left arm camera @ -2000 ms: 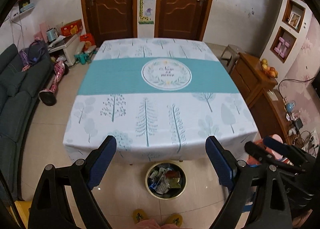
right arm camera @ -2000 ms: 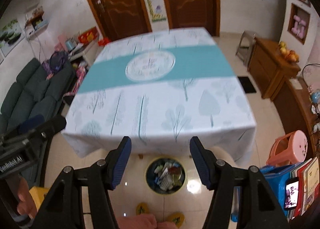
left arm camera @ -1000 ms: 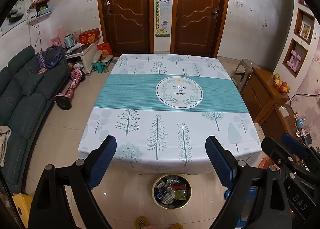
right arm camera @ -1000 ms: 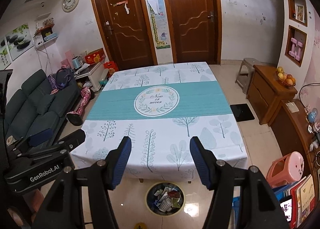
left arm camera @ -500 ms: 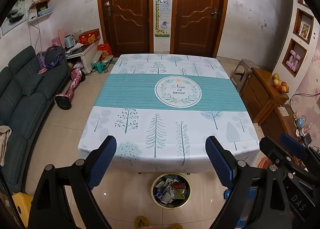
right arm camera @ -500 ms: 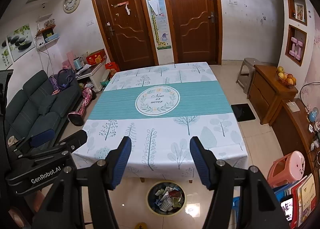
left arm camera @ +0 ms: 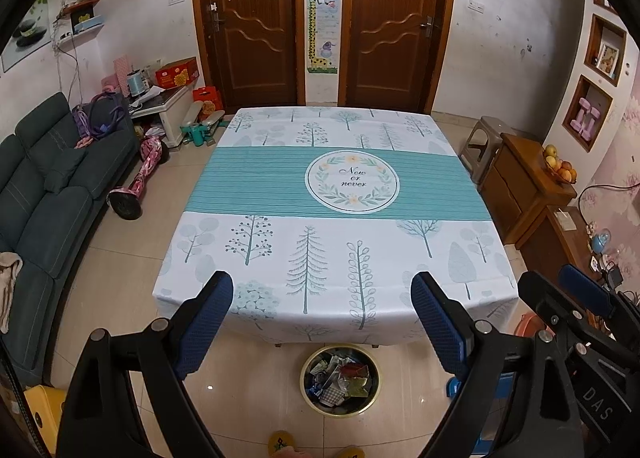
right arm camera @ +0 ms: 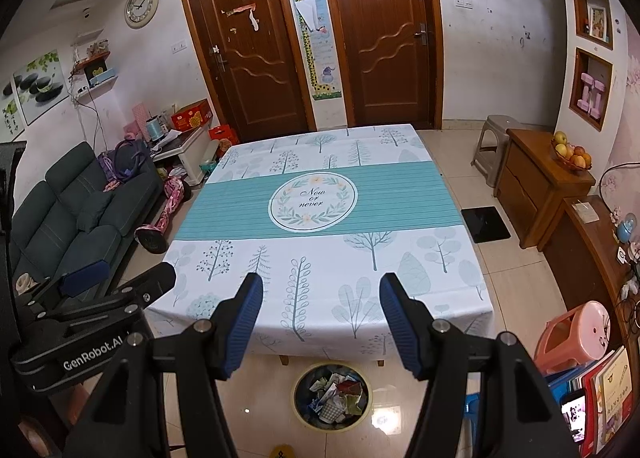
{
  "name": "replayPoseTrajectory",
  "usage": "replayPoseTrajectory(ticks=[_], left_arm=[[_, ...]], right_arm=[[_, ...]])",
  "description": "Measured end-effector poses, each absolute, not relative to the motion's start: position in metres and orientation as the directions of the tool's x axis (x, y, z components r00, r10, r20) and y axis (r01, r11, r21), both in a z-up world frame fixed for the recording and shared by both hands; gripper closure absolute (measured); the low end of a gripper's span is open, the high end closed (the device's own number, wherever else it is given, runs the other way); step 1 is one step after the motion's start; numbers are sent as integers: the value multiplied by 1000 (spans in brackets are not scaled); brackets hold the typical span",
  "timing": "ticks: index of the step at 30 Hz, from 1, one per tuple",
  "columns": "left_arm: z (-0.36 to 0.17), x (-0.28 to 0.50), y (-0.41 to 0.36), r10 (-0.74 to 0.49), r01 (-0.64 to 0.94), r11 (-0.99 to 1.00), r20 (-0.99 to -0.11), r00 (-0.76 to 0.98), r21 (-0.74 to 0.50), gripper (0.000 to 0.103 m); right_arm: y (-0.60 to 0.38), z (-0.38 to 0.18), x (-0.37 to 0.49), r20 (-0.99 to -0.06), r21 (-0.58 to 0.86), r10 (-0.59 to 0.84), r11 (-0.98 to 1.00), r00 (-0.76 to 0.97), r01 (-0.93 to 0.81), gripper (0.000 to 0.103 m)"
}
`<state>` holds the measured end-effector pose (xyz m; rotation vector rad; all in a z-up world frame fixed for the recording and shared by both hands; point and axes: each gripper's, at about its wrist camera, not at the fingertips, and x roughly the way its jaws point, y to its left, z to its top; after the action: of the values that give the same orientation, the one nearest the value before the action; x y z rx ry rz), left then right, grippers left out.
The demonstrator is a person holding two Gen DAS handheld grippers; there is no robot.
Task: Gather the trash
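Note:
A round bin (left arm camera: 340,381) full of crumpled wrappers and paper stands on the tiled floor just below the table's near edge; it also shows in the right wrist view (right arm camera: 332,394). The table (left arm camera: 320,258) wears a white and teal tree-print cloth with nothing lying on it. My left gripper (left arm camera: 322,294) is open and empty, held high above the near edge. My right gripper (right arm camera: 321,297) is open and empty at the same height. Each gripper shows at the side of the other's view.
A dark sofa (left arm camera: 36,193) lines the left wall, with a pink hoverboard (left arm camera: 138,185) on the floor beside it. Wooden cabinets (left arm camera: 528,185) with a fruit bowl stand at the right. A pink stool (right arm camera: 576,332) and books sit at the near right. Two brown doors are behind.
Both grippers rose and drew back from the table, so the whole room came into view. In the last half second they barely moved. Both stayed open and empty.

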<state>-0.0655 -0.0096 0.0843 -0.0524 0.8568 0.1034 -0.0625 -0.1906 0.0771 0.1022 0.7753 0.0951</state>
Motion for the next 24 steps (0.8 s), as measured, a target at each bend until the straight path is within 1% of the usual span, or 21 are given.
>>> replayPoseTrajectory(ticks=[24], left_arm=[[82, -71, -24, 64, -103, 995, -761, 646, -3, 14]], right_arm=[[-196, 80, -65, -687, 133, 122, 990, 717, -40, 42]])
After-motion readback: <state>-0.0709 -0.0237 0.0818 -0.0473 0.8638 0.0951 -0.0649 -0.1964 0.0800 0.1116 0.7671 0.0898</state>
